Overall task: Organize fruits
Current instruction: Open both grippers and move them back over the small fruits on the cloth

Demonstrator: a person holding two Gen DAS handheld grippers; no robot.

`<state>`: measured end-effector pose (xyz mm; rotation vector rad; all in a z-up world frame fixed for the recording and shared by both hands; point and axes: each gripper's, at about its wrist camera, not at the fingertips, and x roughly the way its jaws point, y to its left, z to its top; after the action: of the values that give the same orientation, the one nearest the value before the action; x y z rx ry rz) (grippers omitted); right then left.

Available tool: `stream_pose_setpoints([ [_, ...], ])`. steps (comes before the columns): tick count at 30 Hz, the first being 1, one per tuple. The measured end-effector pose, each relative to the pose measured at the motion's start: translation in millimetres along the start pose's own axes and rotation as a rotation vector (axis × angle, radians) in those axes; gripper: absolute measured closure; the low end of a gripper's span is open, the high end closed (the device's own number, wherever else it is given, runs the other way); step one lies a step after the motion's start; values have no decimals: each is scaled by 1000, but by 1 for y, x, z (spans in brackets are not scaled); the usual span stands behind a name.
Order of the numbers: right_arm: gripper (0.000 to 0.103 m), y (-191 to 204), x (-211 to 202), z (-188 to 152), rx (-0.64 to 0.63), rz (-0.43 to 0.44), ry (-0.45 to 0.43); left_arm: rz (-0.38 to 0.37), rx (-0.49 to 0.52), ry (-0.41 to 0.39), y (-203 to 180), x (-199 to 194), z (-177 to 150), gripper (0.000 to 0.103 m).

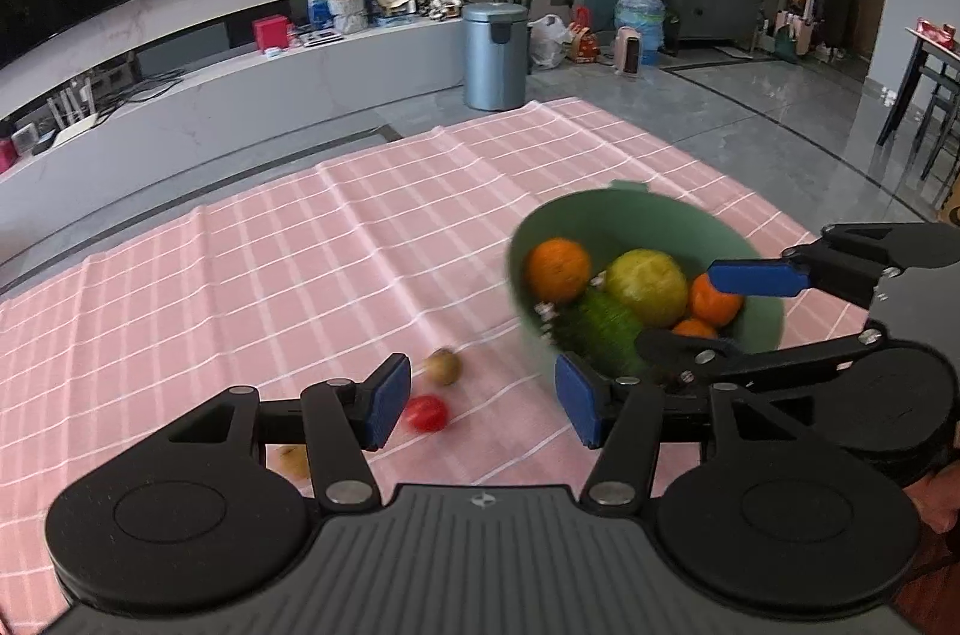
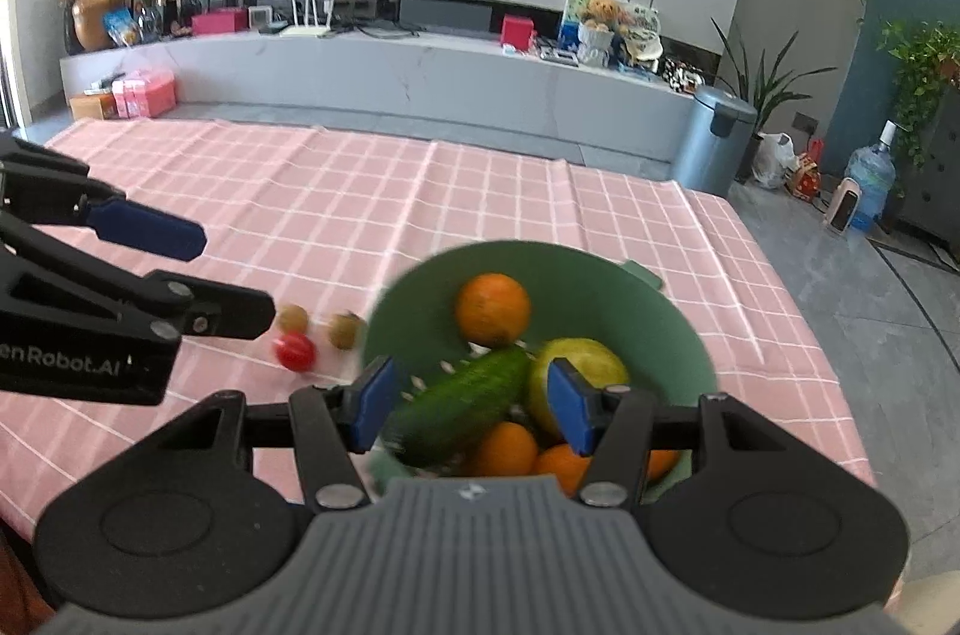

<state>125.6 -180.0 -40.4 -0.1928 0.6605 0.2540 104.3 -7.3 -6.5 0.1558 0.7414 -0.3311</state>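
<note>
**A:** Left wrist view first: what have you got in front of you?

**B:** My left tool [image 1: 483,401] is spread wide and holds nothing. It hangs over the pink checked cloth on the bench [image 1: 240,275], with a small red tomato [image 1: 426,413] between its fingers and a little brown fruit [image 1: 444,366] just beyond. Another brown one [image 1: 292,459] peeks out under the left finger.

**A:** And the other one?

**B:** My right tool [image 2: 474,404] is spread too, empty, poised over the green bowl [image 2: 600,275] near the bench's right edge.

**A:** What's in the bowl?

**B:** A cucumber [image 2: 462,404] lying across the middle, a big yellow-green fruit [image 2: 591,365], one orange [image 2: 492,309] toward the far wall, and more oranges [image 2: 507,449] at the near side.

**A:** How will the loose ones handle?

**B:** My guess: light, round and apt to roll. The tomato is smooth and soft, so I would close gently across its widest part. The brown ones look rougher, so easier to grip. The cucumber is stiff; I'd take it mid-length.
</note>
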Motion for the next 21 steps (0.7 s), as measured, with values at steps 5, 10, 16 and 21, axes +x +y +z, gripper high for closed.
stream_pose_setpoints([
  [5, 50, 25, -5, -1, 19, 30, -33, 17, -49, 2, 30, -11, -14, 37],
  [10, 54, 53, -8, -6, 8, 58, -71, 21, -124, 6, 55, -14, -27, 37],
  [16, 68, 81, 6, -10, -27, 110, -58, 24, -182, 11, 73, -4, -42, 38],
  [21, 70, 98, 32, -12, -63, 105, -24, 41, -236, 38, 88, 17, -52, 45],
])
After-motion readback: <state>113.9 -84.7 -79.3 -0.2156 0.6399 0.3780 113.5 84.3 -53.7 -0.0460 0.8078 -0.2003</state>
